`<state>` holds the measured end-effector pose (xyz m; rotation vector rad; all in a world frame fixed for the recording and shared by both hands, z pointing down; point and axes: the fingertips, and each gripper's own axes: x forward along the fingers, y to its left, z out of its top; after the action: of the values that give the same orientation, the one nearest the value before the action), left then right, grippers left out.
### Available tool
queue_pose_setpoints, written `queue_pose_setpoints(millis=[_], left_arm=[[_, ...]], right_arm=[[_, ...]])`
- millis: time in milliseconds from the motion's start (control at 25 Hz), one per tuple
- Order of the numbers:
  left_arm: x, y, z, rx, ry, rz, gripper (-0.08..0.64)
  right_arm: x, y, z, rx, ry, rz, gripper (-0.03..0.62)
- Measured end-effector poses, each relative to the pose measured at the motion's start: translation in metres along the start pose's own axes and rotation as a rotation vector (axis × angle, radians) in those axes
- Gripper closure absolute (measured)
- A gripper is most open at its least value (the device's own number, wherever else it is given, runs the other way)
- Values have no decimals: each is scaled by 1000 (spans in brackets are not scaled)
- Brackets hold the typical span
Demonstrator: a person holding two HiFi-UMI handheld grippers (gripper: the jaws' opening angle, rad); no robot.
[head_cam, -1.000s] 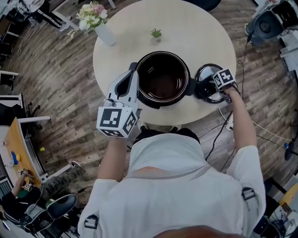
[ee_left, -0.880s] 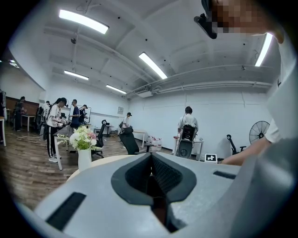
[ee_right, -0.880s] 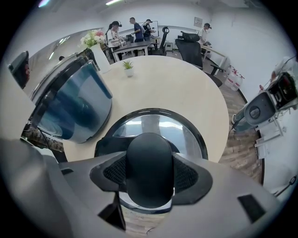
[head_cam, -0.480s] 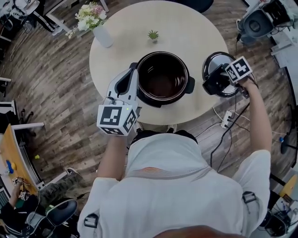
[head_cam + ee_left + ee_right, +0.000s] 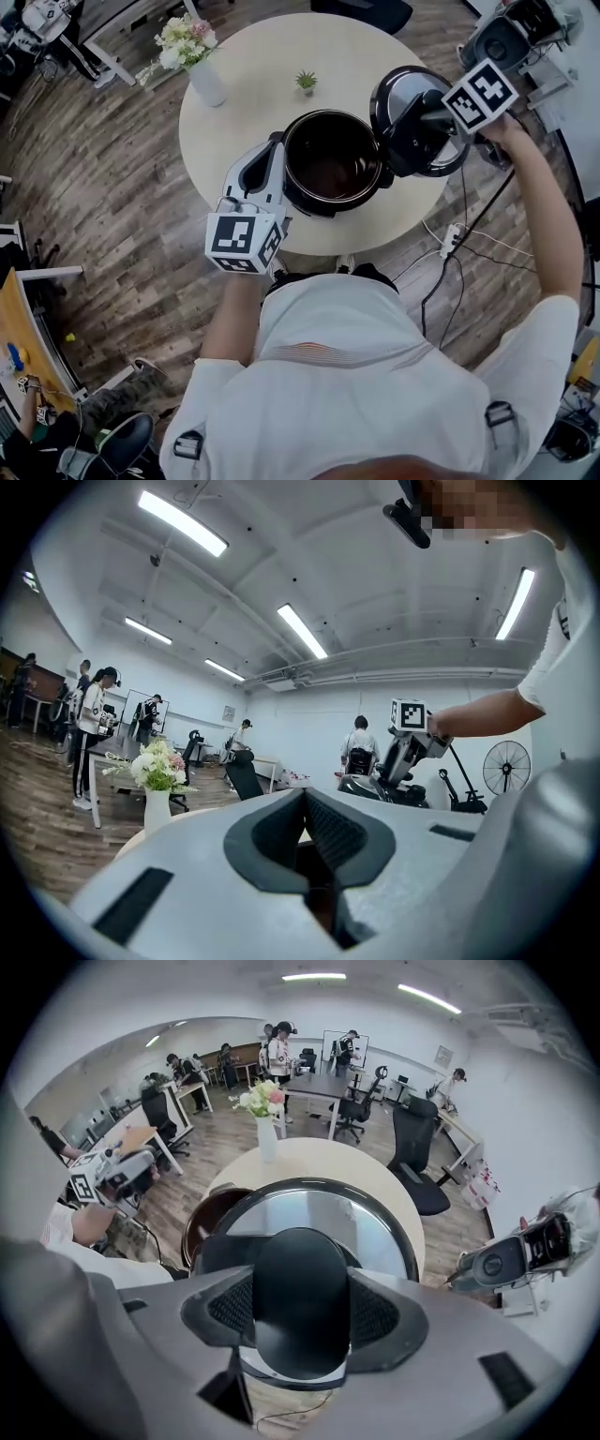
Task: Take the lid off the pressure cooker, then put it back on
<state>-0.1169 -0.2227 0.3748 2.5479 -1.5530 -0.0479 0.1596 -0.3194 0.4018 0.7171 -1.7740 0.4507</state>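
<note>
table (image 5: 262,94): round, pale | flower vase (image 5: 207,82): left edge, upright | small potted plant (image 5: 306,82): far side, apart from vase

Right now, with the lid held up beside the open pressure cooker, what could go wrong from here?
The lid hangs tilted from the right gripper by its black knob alone; it could swing or slip. It is near the table edge, so a drop might reach the floor. Lowering it may knock the pot rim or the shut left gripper beside it.
</note>
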Motion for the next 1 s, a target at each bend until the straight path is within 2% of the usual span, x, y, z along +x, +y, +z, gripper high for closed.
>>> queue_pose_setpoints(millis=[240,400,640,1000], left_arm=[[-21,26,5,-11,-18,7,555],[-34,38,2,-25,-18,-9,555],[-37,42,-3,-21,-17,-54,555],[-44,52,-5,-23,-14,-90,555]], right_arm=[[25,65,58,45,1,92,313],[41,99,81,91,18,103,312],[75,134,89,79,85,44,311],[99,166,84,83,127,33,311]])
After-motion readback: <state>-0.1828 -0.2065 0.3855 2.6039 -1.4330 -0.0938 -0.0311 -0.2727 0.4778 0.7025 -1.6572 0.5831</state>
